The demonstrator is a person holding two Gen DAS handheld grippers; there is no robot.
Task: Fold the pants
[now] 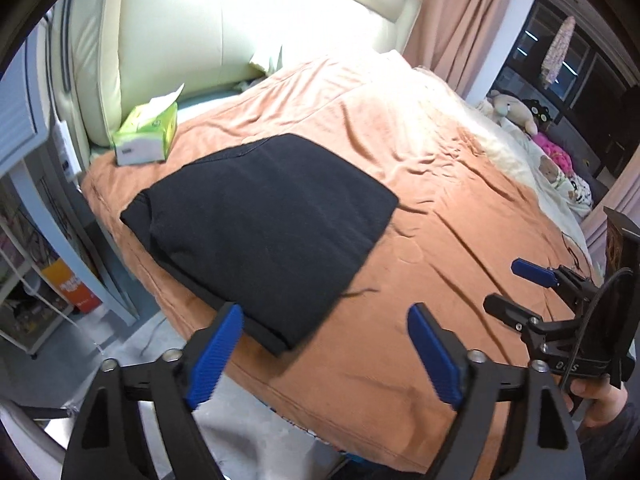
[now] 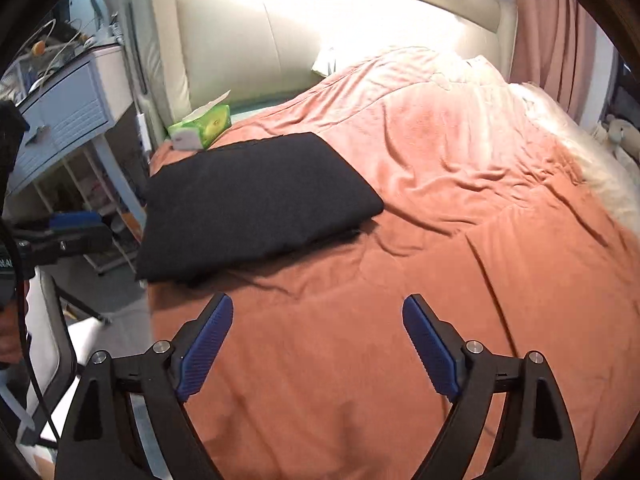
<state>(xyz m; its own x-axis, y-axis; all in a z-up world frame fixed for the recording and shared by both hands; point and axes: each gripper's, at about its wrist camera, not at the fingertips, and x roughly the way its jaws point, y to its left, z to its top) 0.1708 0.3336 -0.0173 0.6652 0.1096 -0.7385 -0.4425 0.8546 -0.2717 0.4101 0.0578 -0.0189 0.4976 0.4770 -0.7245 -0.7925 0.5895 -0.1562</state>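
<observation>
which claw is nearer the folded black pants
Left. The left claw hangs open at the near edge of the folded black pants, one finger overlapping it in view. The right claw hangs open farther back, over bare orange bedspread.

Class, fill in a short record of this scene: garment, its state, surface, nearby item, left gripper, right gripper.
garment: black pants
state: folded into a flat rectangle
surface: orange blanket on a bed
nearby item: green tissue box, beyond the pants by the headboard
left gripper: fingers open, empty
right gripper: fingers open, empty
</observation>
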